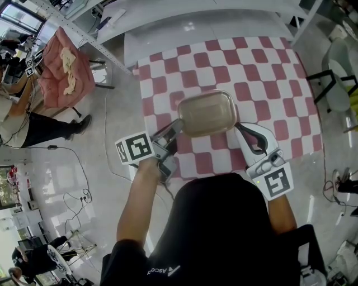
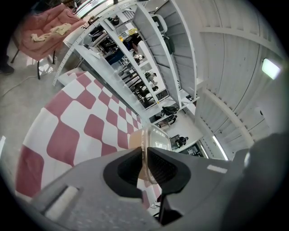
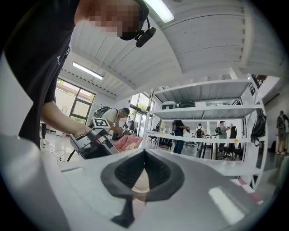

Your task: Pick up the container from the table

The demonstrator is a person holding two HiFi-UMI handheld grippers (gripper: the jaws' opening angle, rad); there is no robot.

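A clear, beige-tinted plastic container (image 1: 207, 113) with a lid hangs above the red-and-white checked table (image 1: 263, 78), held from both sides. My left gripper (image 1: 178, 125) is shut on its left rim; in the left gripper view the thin rim of the container (image 2: 158, 137) runs between the pads of that gripper (image 2: 145, 162). My right gripper (image 1: 237, 126) is shut on the right end. In the right gripper view, a beige piece of the container (image 3: 141, 182) shows between the jaws of that gripper (image 3: 144, 169), and the left gripper (image 3: 92, 142) is seen opposite.
White shelving (image 1: 168, 17) stands behind the table. A chair with a pink cushion (image 1: 67, 67) and a person (image 1: 22, 120) are on the floor at the left, with cables (image 1: 84, 195) nearby. Another chair (image 1: 338, 72) stands at the right.
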